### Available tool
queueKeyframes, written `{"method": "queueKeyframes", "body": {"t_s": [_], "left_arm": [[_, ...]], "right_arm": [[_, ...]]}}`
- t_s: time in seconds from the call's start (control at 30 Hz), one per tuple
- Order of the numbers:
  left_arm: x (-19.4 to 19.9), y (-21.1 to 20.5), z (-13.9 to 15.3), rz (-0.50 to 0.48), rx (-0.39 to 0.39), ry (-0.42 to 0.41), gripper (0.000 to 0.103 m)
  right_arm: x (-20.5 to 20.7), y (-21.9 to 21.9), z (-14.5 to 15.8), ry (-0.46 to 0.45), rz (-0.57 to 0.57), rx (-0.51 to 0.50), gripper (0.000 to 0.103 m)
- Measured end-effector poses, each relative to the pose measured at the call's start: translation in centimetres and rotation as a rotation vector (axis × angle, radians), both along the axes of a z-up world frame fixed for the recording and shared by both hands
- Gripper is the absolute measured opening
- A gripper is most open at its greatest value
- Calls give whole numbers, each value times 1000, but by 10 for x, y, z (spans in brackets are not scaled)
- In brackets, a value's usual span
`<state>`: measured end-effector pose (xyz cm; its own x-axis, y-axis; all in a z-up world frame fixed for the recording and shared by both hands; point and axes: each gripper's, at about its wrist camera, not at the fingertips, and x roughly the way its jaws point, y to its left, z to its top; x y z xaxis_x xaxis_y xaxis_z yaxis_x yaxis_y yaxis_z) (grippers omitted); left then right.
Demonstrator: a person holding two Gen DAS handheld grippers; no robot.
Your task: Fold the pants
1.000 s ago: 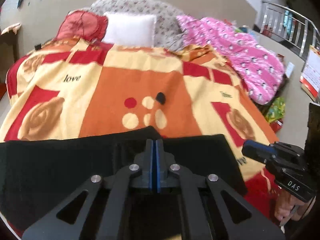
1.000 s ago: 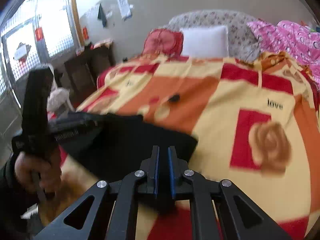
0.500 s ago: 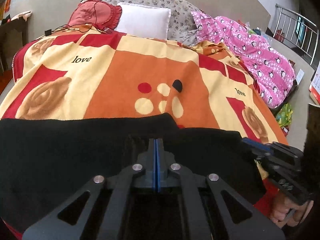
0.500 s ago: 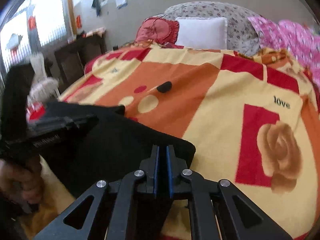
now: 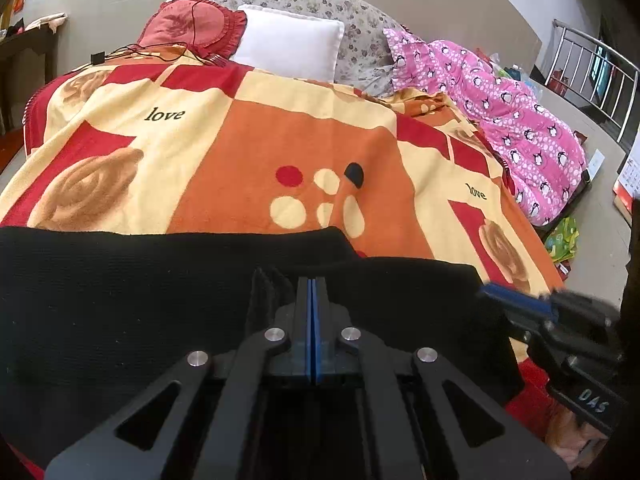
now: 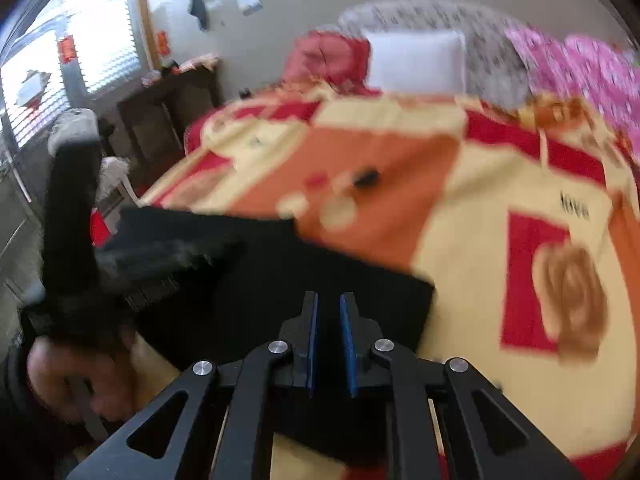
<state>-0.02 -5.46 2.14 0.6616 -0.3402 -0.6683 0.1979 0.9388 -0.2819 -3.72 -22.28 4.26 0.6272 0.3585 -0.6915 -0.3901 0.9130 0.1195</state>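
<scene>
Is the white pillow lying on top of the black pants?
No, the white pillow sits at the far head of the bed, well apart from the black pants.

The black pants (image 5: 120,300) are lying spread flat across the near end of the bed, over the orange patterned blanket (image 5: 280,140). One squared corner is pointing toward the blanket's middle.

Matt black knit pants (image 5: 160,300), seemingly fleecy blanket (image 5: 248,140)
</scene>
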Motion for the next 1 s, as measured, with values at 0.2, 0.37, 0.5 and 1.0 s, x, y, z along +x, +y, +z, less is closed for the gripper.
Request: {"method": "queueKeyframes", "body": {"t_s": [0.2,0.37,0.5,1.0], "left_arm": [[1,3,0,-7,-21,2,1],[1,6,0,-3,-40,-1,1],[1,11,-3,6,-96,4,1],[1,3,-1,15,-50,-4,1]], "right_arm": [[31,36,-28,38,94,-62,10],[13,15,-7,16,63,-15,9],[-6,-17,0,-9,-17,-30,14],[-8,-40,-32,13,-16,56,13]]}}
